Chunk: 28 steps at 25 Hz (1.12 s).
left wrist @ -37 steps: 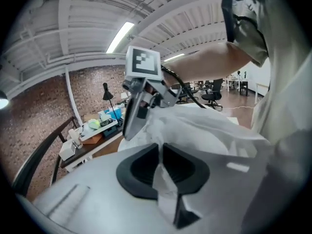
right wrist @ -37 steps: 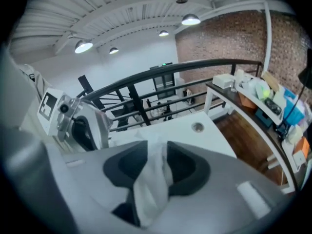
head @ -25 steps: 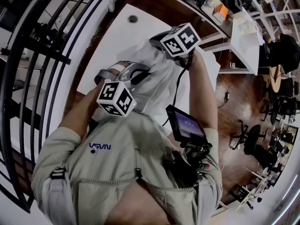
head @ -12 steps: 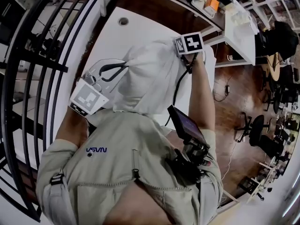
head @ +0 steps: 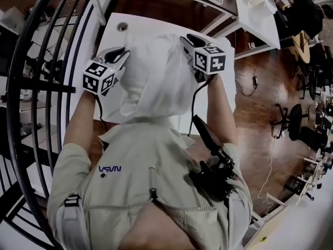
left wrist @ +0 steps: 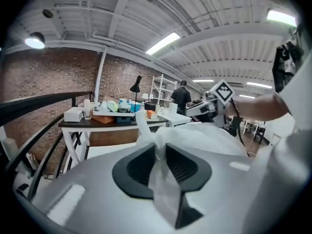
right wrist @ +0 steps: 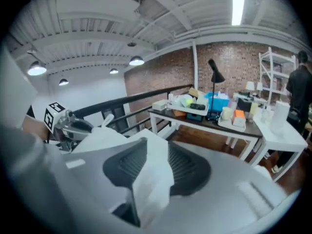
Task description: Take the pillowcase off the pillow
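A white pillowcase (head: 156,77) hangs bulky between my two raised grippers, over the white table (head: 136,25). Whether the pillow is inside it, I cannot tell. My left gripper (head: 118,54) holds its left top corner. In the left gripper view a thin fold of the cloth (left wrist: 161,179) is pinched in the narrow gap of that gripper (left wrist: 161,155), whose jaws are opening. My right gripper (head: 190,39) is at the right top corner. Its jaws (right wrist: 157,165) are opening too and stand wider, with a loose bunch of cloth (right wrist: 153,179) lying between them.
A black curved railing (head: 47,61) runs along the left. A second white table (head: 250,9) with small items stands at the back right. Office chairs (head: 302,134) stand on the wooden floor at the right. A camera rig (head: 213,160) hangs at the person's chest.
Both grippers have moved apart and away from the body, stretching the bunched cloth wide. The left one swung out to the left, the right one held near the far right corner.
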Available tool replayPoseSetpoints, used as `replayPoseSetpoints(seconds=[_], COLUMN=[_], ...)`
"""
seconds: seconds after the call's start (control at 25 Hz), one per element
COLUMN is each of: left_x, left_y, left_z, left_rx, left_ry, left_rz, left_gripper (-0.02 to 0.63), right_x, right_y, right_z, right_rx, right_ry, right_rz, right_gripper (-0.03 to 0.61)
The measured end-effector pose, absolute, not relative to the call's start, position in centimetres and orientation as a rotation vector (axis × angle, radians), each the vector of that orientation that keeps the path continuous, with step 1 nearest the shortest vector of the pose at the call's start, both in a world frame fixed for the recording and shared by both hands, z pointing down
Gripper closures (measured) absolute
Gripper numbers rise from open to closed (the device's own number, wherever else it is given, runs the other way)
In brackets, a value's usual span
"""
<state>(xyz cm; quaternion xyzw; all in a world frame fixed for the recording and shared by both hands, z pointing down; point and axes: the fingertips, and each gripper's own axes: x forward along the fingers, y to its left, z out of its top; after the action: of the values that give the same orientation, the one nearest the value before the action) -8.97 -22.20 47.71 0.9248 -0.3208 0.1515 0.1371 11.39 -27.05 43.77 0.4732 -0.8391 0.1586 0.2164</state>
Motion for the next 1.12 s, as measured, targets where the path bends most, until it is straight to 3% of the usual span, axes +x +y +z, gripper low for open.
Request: replayPoseSetpoints(seconds=[0.12,0.24,0.48,0.64,0.72,0.84,0.92,1.04,1.12], left_x=[-10.2,-11.7,-12.2,-10.5,-9.7,-8.7,-8.1,-7.6,-7.9], left_y=[-22.9,-20.5,-11.5,-8.2,-7.6,-6.8,-6.4,-6.2,-6.5], left_z=[47.8,48.2,51.5,54.6,55.3,55.4,55.1,54.4,53.5], left_rx=[2.573,2.497,2.365,2.349,2.359,2.378,2.391,2.418,2.410], left_ry=[-0.965,-0.936,-0.774,-0.669,-0.678,-0.722,-0.785,-0.916,-1.005], left_rz=[0.322,0.260,0.240,0.344,0.385,0.427,0.463,0.531,0.523], left_gripper=[0.410,0.323,0.242,0.230,0.240,0.419,0.504,0.577,0.584], right_x=[13.0,14.4,14.3,11.6,10.4,8.9,7.9,8.5,9.9], right_y=[-24.7,-20.5,-10.2,-5.5,-4.5,-3.9,-3.8,-3.8,-3.7], right_z=[41.8,41.5,45.5,48.8,49.7,50.9,51.2,51.4,51.2], right_rx=[1.396,1.469,1.642,1.601,1.575,1.514,1.467,1.450,1.463], right_ry=[-2.323,-2.285,-2.167,-2.085,-2.072,-2.070,-2.060,-1.989,-2.008], right_rz=[0.378,0.386,0.619,0.638,0.616,0.561,0.473,0.293,0.290], right_gripper=[0.435,0.421,0.416,0.387,0.376,0.354,0.359,0.534,0.569])
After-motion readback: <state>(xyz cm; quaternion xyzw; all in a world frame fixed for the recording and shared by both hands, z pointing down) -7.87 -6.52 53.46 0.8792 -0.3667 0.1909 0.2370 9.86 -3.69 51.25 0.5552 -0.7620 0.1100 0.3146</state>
